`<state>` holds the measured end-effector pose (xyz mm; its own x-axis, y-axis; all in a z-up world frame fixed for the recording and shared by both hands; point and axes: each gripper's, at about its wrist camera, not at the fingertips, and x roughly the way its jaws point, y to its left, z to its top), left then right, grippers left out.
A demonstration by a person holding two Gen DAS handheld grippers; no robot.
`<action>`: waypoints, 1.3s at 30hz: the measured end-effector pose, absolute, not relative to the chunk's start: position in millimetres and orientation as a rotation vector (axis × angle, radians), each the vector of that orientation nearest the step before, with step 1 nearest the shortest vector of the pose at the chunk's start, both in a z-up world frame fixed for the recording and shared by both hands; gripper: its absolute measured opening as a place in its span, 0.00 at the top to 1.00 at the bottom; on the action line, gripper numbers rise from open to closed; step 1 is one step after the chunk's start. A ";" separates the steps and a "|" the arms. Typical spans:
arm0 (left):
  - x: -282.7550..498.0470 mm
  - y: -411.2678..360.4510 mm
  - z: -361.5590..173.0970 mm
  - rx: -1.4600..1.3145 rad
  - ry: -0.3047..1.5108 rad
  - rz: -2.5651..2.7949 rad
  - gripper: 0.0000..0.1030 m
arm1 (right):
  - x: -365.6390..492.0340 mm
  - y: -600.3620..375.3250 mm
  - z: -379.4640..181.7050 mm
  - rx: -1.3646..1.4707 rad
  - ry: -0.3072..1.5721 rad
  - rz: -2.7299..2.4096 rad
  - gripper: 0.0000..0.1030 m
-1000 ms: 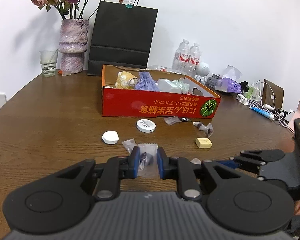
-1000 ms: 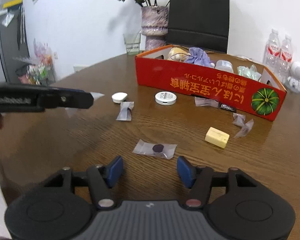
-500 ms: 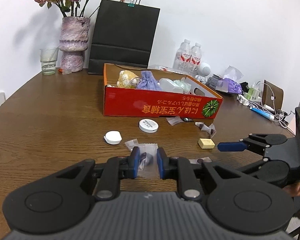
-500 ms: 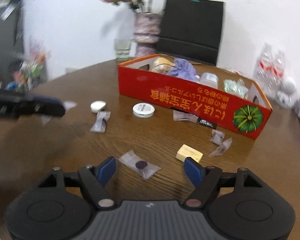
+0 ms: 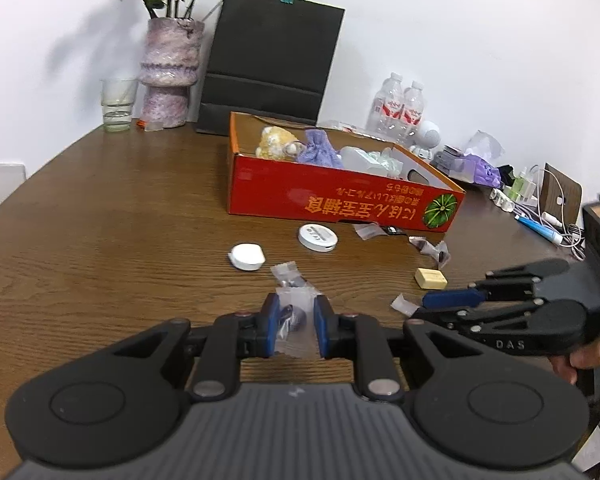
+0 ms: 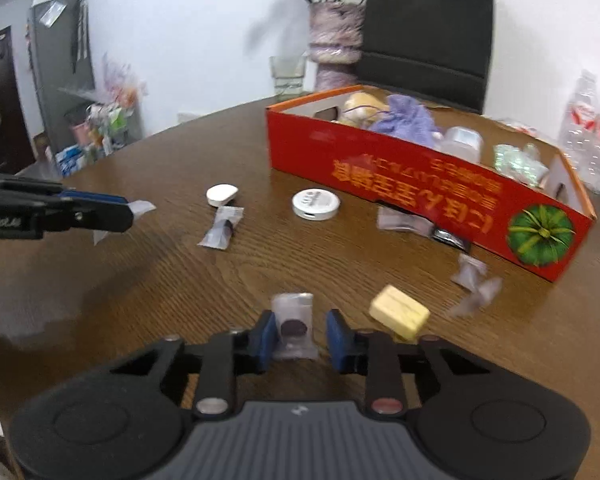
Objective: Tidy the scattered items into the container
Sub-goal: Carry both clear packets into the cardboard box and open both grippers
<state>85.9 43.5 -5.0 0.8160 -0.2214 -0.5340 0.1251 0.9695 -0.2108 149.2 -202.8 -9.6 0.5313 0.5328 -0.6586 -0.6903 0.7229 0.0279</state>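
Left wrist view: the left gripper [image 5: 296,322] pinches a clear packet [image 5: 294,326] with a dark piece inside, lifted near the camera. The red box [image 5: 340,196] sits far beyond on the wooden table [image 5: 100,240].

Right wrist view: the right gripper [image 6: 302,338] is closing around a clear sachet [image 6: 294,326] holding a dark round disc, near the table's near edge; its left pad touches the sachet, the right stands just off. A yellow block [image 6: 400,312] lies just right.

Table [image 5: 100,240]: brown wood grain, slight sheen. Red box [image 5: 340,200]: printed cardboard, matt. Sachets [image 6: 292,326]: clear glossy plastic film. Round case [image 5: 318,237]: smooth white plastic. Gripper bodies: matt black plastic.
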 end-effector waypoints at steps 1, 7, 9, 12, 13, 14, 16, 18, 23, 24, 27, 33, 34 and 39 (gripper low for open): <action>89.8 39.7 -5.3 -0.166 0.593 -0.198 0.81 | 145.7 -205.0 -10.4 -0.233 0.688 0.726 0.83; 97.0 17.9 1.6 -0.146 0.574 -0.252 0.81 | 129.2 -209.9 -6.9 -0.197 0.629 0.662 0.85; 99.5 16.3 10.0 -0.134 0.554 -0.259 0.81 | 129.5 -215.1 4.8 -0.171 0.582 0.643 0.85; 109.3 14.1 35.2 -0.089 0.490 -0.255 0.81 | 137.3 -222.4 34.0 -0.156 0.490 0.617 0.85; 113.6 11.7 45.2 -0.073 0.462 -0.258 0.81 | 142.4 -224.3 43.5 -0.156 0.461 0.603 0.85; 120.3 9.4 55.9 -0.057 0.429 -0.263 0.81 | 149.4 -226.5 54.0 -0.154 0.432 0.587 0.85; 137.6 3.8 71.7 -0.038 0.381 -0.256 0.81 | 170.0 -230.8 71.8 -0.141 0.389 0.551 0.85; 162.7 -2.0 81.8 -0.043 0.359 -0.253 0.81 | 199.8 -233.0 83.2 -0.123 0.375 0.516 0.85; 236.4 -17.6 75.5 -0.084 0.357 -0.239 0.81 | 281.5 -230.3 72.8 -0.069 0.417 0.402 0.84; 250.7 -18.3 70.2 -0.099 0.373 -0.234 0.81 | 296.2 -229.1 66.6 -0.052 0.430 0.389 0.84; 296.5 -21.6 49.5 -0.121 0.445 -0.231 0.81 | 334.0 -226.1 47.0 -0.019 0.474 0.380 0.84; 340.5 -28.2 23.1 -0.074 0.517 -0.231 0.65 | 374.9 -220.3 23.0 -0.027 0.547 0.390 0.67; 341.0 -27.8 21.0 -0.069 0.516 -0.230 0.57 | 375.8 -222.6 21.9 -0.013 0.551 0.388 0.53; 322.8 -28.6 34.9 -0.049 0.439 -0.197 0.11 | 358.6 -223.0 32.9 -0.014 0.503 0.387 0.35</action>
